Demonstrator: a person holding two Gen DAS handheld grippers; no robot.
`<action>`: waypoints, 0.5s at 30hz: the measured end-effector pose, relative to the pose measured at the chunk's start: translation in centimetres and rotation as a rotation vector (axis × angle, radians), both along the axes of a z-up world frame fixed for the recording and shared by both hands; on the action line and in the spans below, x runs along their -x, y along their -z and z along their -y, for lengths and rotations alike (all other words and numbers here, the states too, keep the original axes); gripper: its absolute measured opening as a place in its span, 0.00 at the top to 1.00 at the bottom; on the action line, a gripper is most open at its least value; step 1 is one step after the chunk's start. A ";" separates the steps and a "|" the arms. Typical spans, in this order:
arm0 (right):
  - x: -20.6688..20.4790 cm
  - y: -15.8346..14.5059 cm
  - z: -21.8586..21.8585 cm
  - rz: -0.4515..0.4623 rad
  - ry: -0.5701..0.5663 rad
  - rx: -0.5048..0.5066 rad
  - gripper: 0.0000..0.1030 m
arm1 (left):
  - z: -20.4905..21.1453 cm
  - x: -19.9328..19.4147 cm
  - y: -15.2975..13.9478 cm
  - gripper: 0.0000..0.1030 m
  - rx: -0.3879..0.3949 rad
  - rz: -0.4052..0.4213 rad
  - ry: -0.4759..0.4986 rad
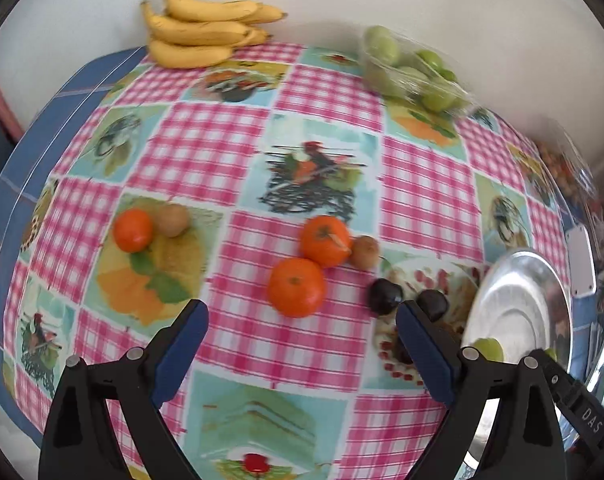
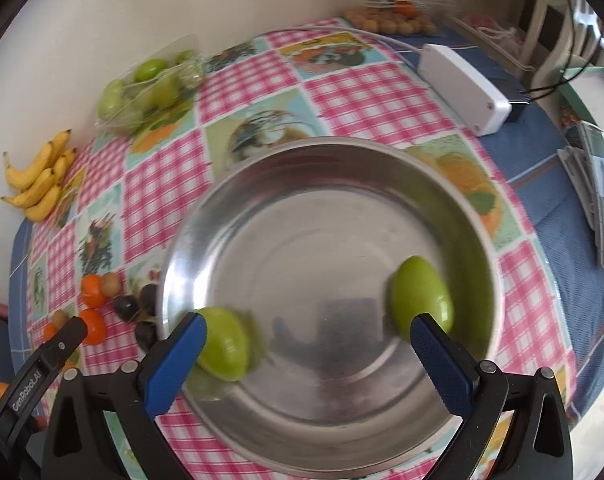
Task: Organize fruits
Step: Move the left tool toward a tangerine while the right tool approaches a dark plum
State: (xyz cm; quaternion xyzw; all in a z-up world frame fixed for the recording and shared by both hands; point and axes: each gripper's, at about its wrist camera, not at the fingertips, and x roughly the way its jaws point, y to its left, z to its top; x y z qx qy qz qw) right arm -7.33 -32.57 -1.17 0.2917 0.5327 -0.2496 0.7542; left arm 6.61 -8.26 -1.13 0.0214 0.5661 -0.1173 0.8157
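The left gripper point(image 1: 302, 316) hangs over the checked tablecloth point(image 1: 230, 148) with its jaws spread wide and nothing between them; the right gripper point(image 2: 307, 330) is likewise spread and empty, poised above the steel bowl point(image 2: 333, 412). Two green fruits lie inside that bowl, one point(image 2: 224, 344) against its near left wall just beside the left blue pad, the other point(image 2: 421, 300) against the right wall close to the right pad. On the cloth just off the bowl's left rim sit loose fruits: two oranges point(image 1: 325, 240) point(image 1: 296, 286) touching each other, a small brown fruit point(image 1: 365, 252) beside the upper orange, and two dark plums point(image 1: 385, 296) point(image 1: 433, 304) near the bowl. Further toward the cloth's left edge another orange point(image 1: 133, 229) rests against a second brown fruit point(image 1: 172, 220). A bunch of bananas point(image 1: 202, 28) lies at the far left corner against the wall, and a clear plastic pack of green fruits point(image 1: 409, 68) sits along the far edge. A white box point(image 2: 461, 88) with a cable rests near the far right corner, and beyond it a tray of small tan fruits point(image 2: 389, 20), too blurred to identify.
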 end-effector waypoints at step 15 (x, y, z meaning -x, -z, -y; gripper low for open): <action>-4.3 -1.4 -7.5 0.064 -0.266 0.029 0.00 | -6.8 -1.7 0.2 0.08 0.000 -0.015 -0.178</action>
